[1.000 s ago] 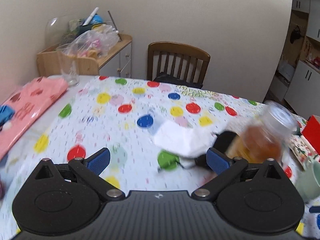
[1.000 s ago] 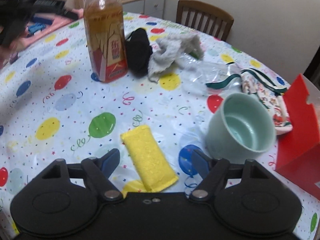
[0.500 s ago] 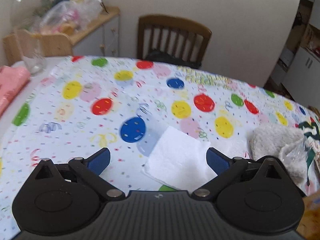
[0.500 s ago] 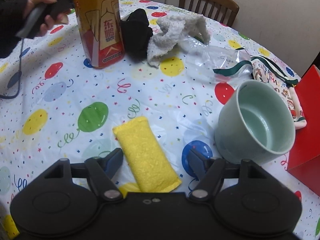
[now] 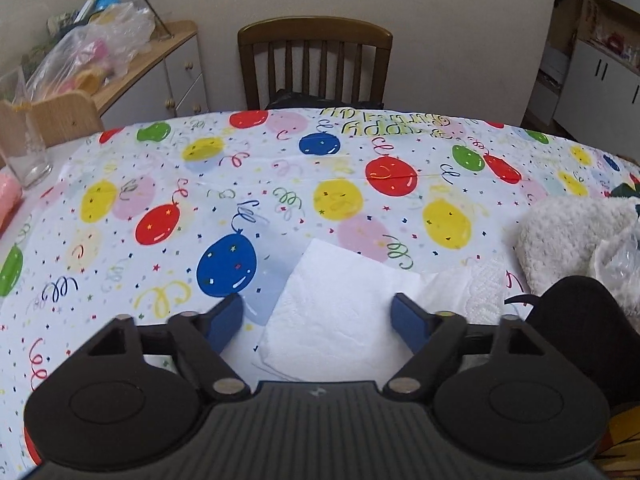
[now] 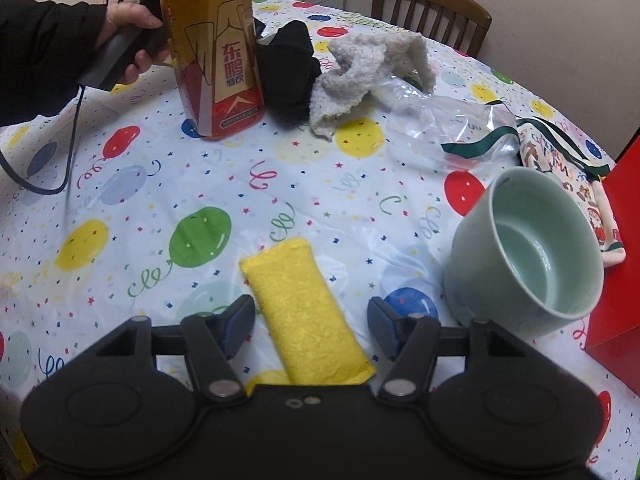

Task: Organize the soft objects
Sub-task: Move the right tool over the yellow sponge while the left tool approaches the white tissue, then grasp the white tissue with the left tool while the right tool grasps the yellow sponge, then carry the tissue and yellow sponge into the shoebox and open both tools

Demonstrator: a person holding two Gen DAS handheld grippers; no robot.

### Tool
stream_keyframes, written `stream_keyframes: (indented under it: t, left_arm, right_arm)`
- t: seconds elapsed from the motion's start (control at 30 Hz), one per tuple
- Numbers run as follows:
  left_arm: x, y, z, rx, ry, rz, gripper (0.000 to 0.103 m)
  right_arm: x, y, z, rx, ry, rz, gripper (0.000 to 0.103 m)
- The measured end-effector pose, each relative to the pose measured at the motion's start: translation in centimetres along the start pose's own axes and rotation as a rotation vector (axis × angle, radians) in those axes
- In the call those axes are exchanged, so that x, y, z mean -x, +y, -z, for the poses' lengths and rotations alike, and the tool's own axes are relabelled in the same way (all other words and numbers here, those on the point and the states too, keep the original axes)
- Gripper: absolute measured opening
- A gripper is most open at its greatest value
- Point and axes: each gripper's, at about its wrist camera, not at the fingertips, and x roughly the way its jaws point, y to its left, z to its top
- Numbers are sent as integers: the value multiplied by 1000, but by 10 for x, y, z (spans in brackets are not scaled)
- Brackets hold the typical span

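Note:
A folded white napkin (image 5: pixel 336 308) lies on the balloon-print tablecloth between the blue pads of my left gripper (image 5: pixel 318 322). Its jaws are closing, and the pads stand apart from the napkin's edges. A fluffy cream cloth (image 5: pixel 560 240) and a black cloth (image 5: pixel 576 320) lie to the right. In the right wrist view a yellow sponge cloth (image 6: pixel 304 312) lies flat between the pads of my right gripper (image 6: pixel 310 330). Those jaws are closing too, with a gap on each side of the sponge. The fluffy cloth (image 6: pixel 372 72) and black cloth (image 6: pixel 288 64) lie farther back.
A tall bottle of amber drink (image 6: pixel 216 48) stands at the back left, with a hand (image 6: pixel 132 36) holding the other gripper's handle behind it. A pale green cup (image 6: pixel 528 256), a red box (image 6: pixel 616 280), a clear plastic bag (image 6: pixel 448 128) and a printed pouch (image 6: pixel 568 168) crowd the right. A wooden chair (image 5: pixel 316 60) stands beyond the table.
My left gripper swept over and down to the white napkin and its jaws narrowed around it. The right gripper stayed over the yellow sponge and its jaws narrowed.

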Motion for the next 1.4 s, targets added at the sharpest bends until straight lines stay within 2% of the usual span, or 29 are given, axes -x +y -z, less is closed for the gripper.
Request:
stream_keyframes:
  t: [0.03,0.1,0.17,0.23,0.3,0.4,0.67,1.0,1.23,1.4]
  left_arm:
    - [1,-1,0,-12,-8,2,61]
    - [2,-4,-1,-29,-19,12,43]
    - [4,-7,-1,-40,-25,23,32]
    - [4,-10,0,-45,-28,31,26]
    - [5,-11,0,-45,-29,36,10]
    - [8,-12,3,-39,-31,26,5]
    - [30,6,10,41,-37,-22,4]
    - [98,39,17,151,-91,-69,4]
    - [150,36,28,164,-113,-71,4]
    - [184,20,33,158,-127,-48,4]
  right_arm:
    - [0,0,0,2,-1,-3,59]
    - [1,1,0,6,-3,-12,55]
    - [1,2,0,8,-5,-19,51]
    - [1,3,0,9,-6,-18,49]
    - [2,3,0,5,-9,-19,48]
    - [2,3,1,-6,-19,-15,46]
    - [7,-2,5,-73,-28,-9,41]
    - [37,-10,16,-150,-71,7,39]
    - [66,-14,21,-180,-106,18,39]
    - [93,-20,28,-200,-152,29,39]
